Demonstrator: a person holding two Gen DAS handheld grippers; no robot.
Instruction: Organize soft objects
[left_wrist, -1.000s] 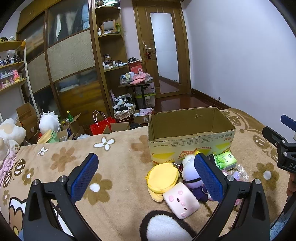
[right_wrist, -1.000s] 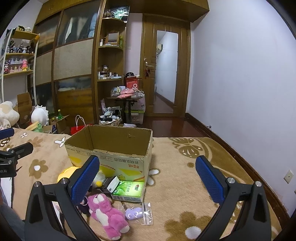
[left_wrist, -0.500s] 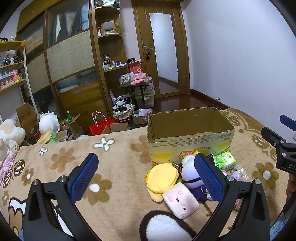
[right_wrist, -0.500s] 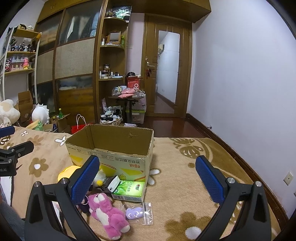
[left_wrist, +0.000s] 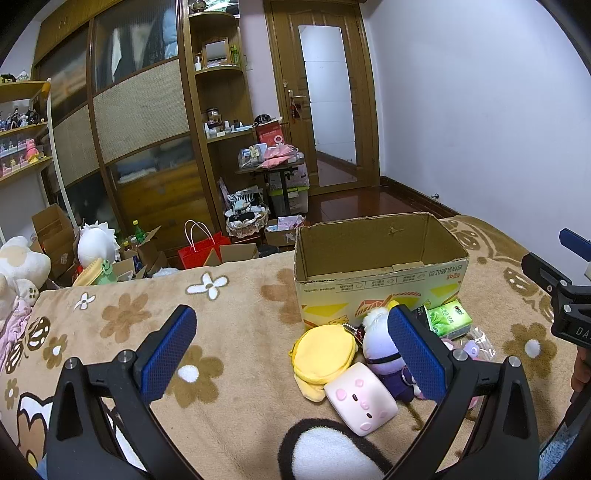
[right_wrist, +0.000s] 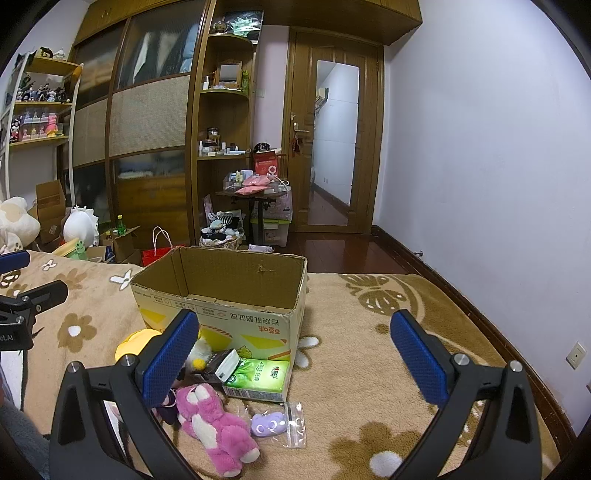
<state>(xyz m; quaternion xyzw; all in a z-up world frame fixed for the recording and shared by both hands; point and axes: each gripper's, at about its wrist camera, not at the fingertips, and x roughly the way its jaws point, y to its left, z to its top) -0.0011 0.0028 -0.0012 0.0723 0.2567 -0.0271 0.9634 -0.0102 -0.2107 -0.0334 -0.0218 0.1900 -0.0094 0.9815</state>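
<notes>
The blanket (left_wrist: 240, 332) was tan with brown and white flowers. The cardboard box (right_wrist: 236, 295) was plain brown inside, and its outside was pale with yellow shapes and red print. Beside it lay a yellow pouch (left_wrist: 325, 350), a pale pink cube plush (left_wrist: 362, 402) with darker pink spots, a white and purple plush (left_wrist: 380, 350), a bright pink and white plush bear (right_wrist: 218, 428) and a green tissue pack (right_wrist: 258, 376). A small lilac toy (right_wrist: 269, 422) was in a clear bag. Both tongs, left (left_wrist: 291, 354) and right (right_wrist: 295, 358), were black with blue pads (right_wrist: 417, 358).
</notes>
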